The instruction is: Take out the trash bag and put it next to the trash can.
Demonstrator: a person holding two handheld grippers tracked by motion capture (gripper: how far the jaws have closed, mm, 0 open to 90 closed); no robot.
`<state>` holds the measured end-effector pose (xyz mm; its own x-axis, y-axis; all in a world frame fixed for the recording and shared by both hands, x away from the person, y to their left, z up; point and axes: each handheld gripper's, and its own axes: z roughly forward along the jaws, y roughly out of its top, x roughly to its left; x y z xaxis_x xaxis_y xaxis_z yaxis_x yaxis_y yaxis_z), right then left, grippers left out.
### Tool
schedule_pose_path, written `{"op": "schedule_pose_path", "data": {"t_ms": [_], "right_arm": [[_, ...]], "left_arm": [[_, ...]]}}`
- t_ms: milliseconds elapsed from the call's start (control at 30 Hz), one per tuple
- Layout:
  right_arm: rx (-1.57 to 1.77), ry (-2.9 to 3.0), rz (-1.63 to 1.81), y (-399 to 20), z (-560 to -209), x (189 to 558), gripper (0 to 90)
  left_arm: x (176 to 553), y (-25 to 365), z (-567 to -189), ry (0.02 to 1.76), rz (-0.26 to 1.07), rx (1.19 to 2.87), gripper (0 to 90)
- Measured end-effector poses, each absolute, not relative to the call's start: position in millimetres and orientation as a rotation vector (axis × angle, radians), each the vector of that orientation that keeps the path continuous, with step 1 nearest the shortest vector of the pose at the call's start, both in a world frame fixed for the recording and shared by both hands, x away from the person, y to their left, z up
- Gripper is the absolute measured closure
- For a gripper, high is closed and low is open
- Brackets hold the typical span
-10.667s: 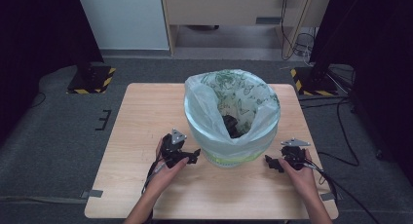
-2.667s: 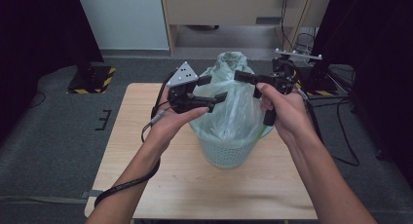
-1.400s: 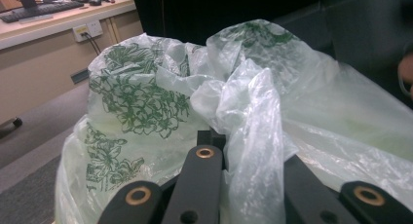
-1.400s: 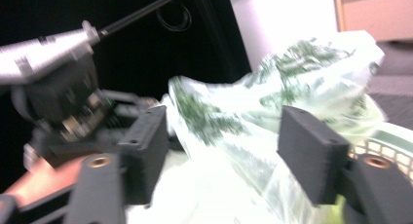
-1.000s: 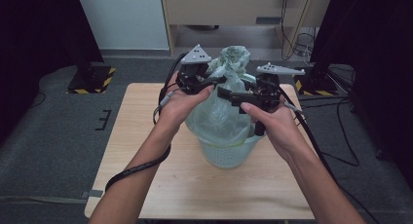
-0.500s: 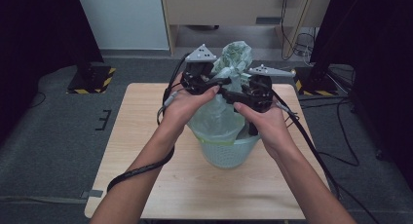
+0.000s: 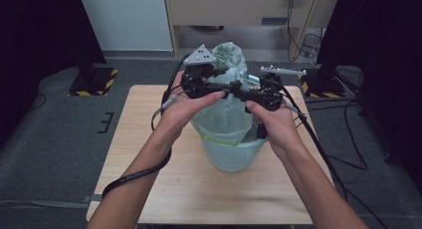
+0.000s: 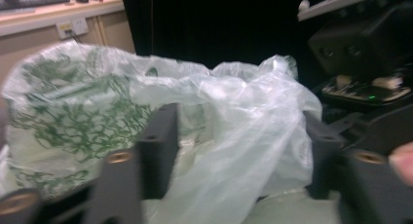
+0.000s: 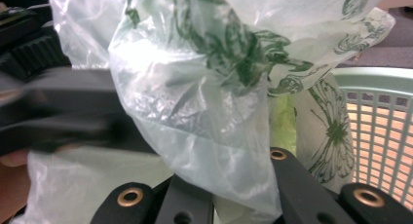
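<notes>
**Bag neck gathered, closing not finished**

Dark room, grey floor, pale wooden table (image 7: pixel 149 189) in the middle.

Far left in the high view: bare table, nothing to do there.

Left of centre: left gripper (image 7: pixel 221 89) held level above the basket and pointing toward the other one. Jaws just opened and now standing well apart, as the left gripper view shows, with loose film of the bag (image 8: pixel 234 136) lying between them but not pinched. Nothing held on this side.

Centre: green-printed plastic bag (image 7: pixel 226 57) drawn up out of the pale green mesh basket (image 7: pixel 234 157), mouth bunched into a crumpled neck above both grippers, lower part of the liner down inside the basket. Gathering of the mouth looks done; knotting or twisting it shut apparently left, and after that lifting it clear of the basket. Contents hidden by the cloudy film; only a yellow-green patch (image 9: pixel 280 121) showing through, too unclear to name.

Right of centre: right gripper (image 7: pixel 246 94) meeting the left one at the neck. Jaws just closed and now clamped on a fold of the bag, film pinched at their base in the right gripper view (image 9: pixel 229 199). Sole grip on the bag for now.
</notes>
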<state>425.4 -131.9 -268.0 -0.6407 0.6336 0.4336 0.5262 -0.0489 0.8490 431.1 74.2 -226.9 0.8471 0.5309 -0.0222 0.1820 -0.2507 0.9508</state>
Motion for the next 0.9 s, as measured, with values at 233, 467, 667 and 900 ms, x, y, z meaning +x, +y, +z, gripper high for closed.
{"op": "schedule_pose_path", "data": {"t_ms": [233, 467, 667, 900], "right_arm": [[1.354, 2.07, 1.832, -142.6, -263.3, 430.5, 88.7], [1.441, 2.031, 1.931, -151.5, -252.1, 433.5, 89.0], [1.506, 2.023, 2.037, -153.3, -246.7, 433.9, 89.2], [1.555, 2.062, 2.123, -150.0, -244.6, 432.6, 89.3]], "left_arm": [[426.2, 83.4, -226.9, 0.513, 0.396, 1.773, 16.2], [427.2, 81.4, -241.3, 0.496, 0.394, 1.832, 11.0], [429.9, 69.5, -249.7, 0.499, 0.422, 1.871, 11.1], [431.7, 62.0, -254.0, 0.491, 0.455, 1.865, 14.1]]}}
